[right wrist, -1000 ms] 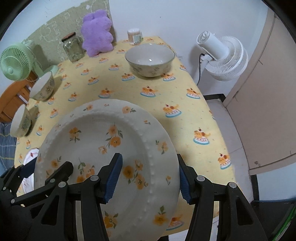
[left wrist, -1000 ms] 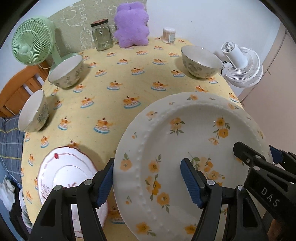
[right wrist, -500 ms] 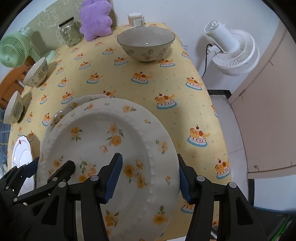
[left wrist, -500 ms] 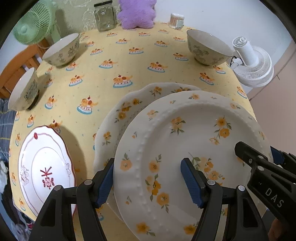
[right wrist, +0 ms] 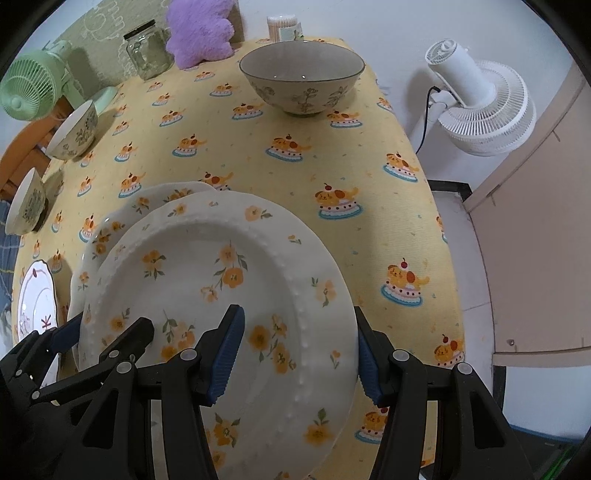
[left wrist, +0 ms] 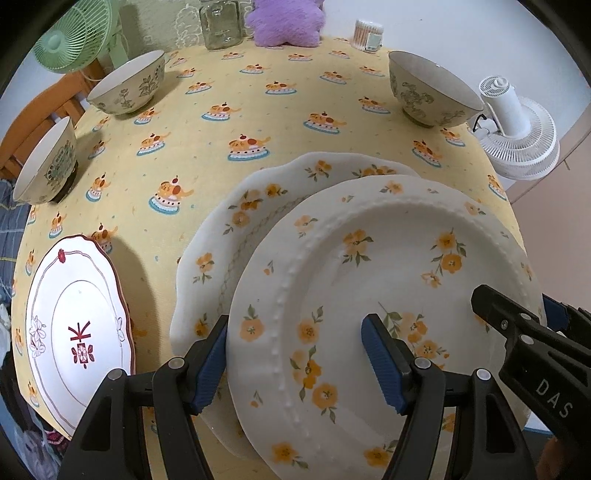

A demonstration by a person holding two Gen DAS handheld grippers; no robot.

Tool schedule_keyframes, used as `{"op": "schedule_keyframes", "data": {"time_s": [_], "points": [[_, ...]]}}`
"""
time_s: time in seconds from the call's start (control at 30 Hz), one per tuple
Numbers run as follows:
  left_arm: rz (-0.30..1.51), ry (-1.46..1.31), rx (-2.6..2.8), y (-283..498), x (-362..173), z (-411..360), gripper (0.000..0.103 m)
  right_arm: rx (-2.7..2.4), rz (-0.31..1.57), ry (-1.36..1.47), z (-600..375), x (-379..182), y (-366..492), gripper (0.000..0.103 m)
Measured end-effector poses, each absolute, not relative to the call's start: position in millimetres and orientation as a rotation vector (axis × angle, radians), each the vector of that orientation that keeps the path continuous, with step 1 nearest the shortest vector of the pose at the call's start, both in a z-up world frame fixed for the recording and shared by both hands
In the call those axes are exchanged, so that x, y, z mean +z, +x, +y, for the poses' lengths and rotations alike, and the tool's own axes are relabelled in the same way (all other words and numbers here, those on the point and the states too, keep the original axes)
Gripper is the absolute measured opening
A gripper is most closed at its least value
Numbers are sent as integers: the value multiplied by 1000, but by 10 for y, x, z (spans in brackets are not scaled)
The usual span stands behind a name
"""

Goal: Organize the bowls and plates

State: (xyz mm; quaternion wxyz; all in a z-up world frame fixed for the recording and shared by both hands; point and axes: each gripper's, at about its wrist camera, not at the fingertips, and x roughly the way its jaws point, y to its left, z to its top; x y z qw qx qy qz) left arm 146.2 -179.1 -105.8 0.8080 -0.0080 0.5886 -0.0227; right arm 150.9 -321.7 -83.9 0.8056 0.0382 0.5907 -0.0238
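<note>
Both grippers hold one white plate with orange flowers and a beaded rim (left wrist: 388, 280) (right wrist: 221, 280). My left gripper (left wrist: 299, 356) is shut on its left rim, my right gripper (right wrist: 299, 350) on its right rim. The plate hangs just above a larger scalloped orange-flower plate (left wrist: 240, 221) (right wrist: 110, 225) on the yellow tablecloth, overlapping its right part. A white plate with red trim (left wrist: 74, 332) (right wrist: 35, 299) lies at the front left. Three floral bowls stand apart: far right (left wrist: 428, 92) (right wrist: 301, 81), far left (left wrist: 129, 86) (right wrist: 74, 131), left edge (left wrist: 46, 162) (right wrist: 26, 201).
At the table's back stand a glass jar (left wrist: 221, 24) (right wrist: 147, 50), a purple plush (left wrist: 284, 20) (right wrist: 199, 29), a cotton-swab box (left wrist: 367, 35) (right wrist: 284, 27) and a green fan (left wrist: 70, 37) (right wrist: 29, 90). A white fan (left wrist: 517, 140) (right wrist: 480, 107) stands off the table's right edge.
Both grippers have carried the held plate forward and lower over the table. The scalloped plate has come into view under it, and the held plate now overlaps it.
</note>
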Motion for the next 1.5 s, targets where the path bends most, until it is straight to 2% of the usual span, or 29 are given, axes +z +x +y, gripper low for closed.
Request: {"op": "schedule_keyframes", "data": {"time_s": [0.53,0.9,1.1,1.13,1.2,1.23,1.5], "points": [[1225,33,42,1455,-1046,-1877,74,-44,1274,80,-3203,-922,1538,57],[1182,201,113,1463,-1020,-2054,72,-47,1261,98,-3183,-924,1497,54],[1191,136,90,1468,-980,-1972,75,-64,1241,79,-3181,-835,1444,53],[1193,110,82,1468,-964,-1939,75,-67,1240,65,-3172,-812,1424,51],[1205,74,63,1460,-949,-1883,75,-78,1255,18,-3139,-799,1399,40],[1212,64,56,1446,-950,-1864,75,-80,1255,5,-3133,-797,1398,37],[1227,16,41,1395,-937,-1723,77,-92,1266,16,-3059,-825,1513,38]]}}
